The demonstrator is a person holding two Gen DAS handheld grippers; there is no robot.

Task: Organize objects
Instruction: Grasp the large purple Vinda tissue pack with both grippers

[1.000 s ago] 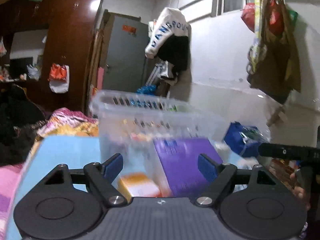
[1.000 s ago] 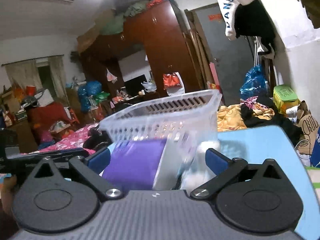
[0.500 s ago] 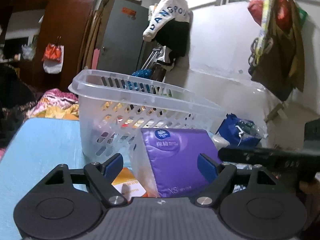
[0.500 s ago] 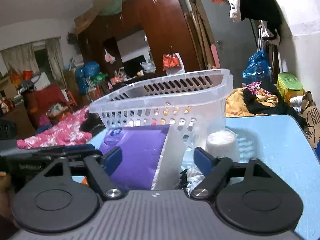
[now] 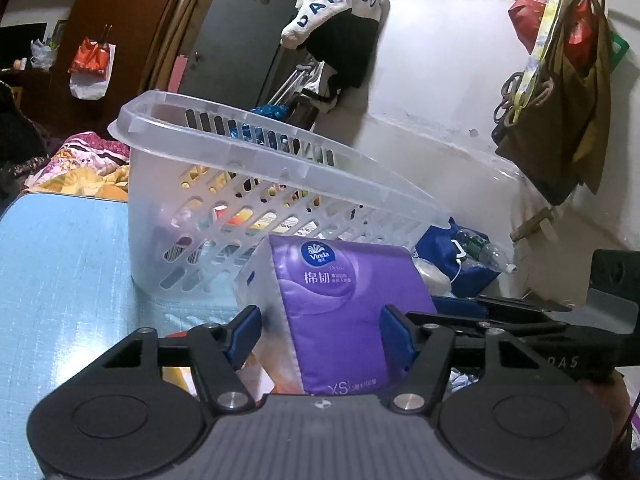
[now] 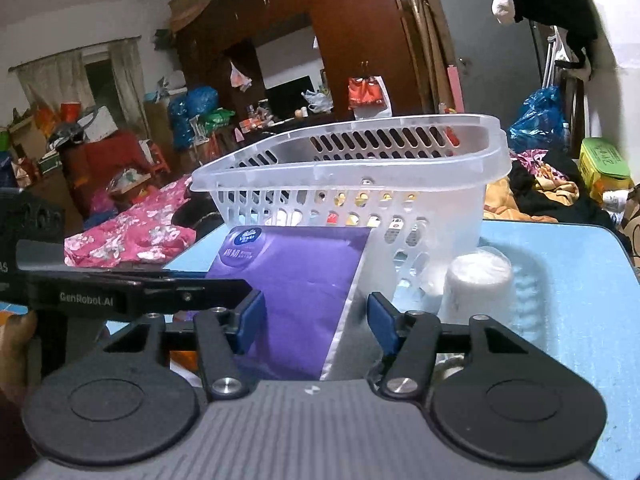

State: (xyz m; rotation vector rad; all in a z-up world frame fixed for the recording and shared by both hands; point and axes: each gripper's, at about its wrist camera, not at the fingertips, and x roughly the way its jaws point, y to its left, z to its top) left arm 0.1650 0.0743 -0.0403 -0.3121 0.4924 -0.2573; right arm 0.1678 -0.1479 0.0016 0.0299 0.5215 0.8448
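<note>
from the left wrist view, we are seeing the left gripper [image 5: 320, 334] sitting closer to the purple tissue pack [image 5: 340, 312] than a second ago, when the picture was blurred and the pack lay further ahead; the clear plastic basket [image 5: 240, 188] is now looming larger behind it. the blue pads are narrower than before and the jaws are closing, with the pack between them. the left pad is looking as if it is touching the pack's clear side and the right pad [image 5: 394, 340] is lying against its purple face, but we cannot tell whether they are pressing yet. the pack is standing on the light blue table [image 5: 60, 264], just in front of the basket, its printed face pointing toward this camera, its long axis running away toward the basket. an orange box [image 5: 260, 372] is lying low beside it. the right gripper's black arm [image 5: 520, 320] is reaching in from the right.

from the right wrist view, we are noticing the right gripper [image 6: 316, 320] drawn nearer than earlier, its pads much less spread. its jaws are closing around the same pack [image 6: 296, 292]: the left pad is overlapping the purple face, the right pad [image 6: 380, 322] is standing just off the clear edge. here the pack is sloping up toward the basket [image 6: 360, 176]. a white lidded cup [image 6: 478, 284] is standing beside the basket on the table [image 6: 572, 280]. the left gripper's arm [image 6: 120, 296] is crossing in from the left.
</note>
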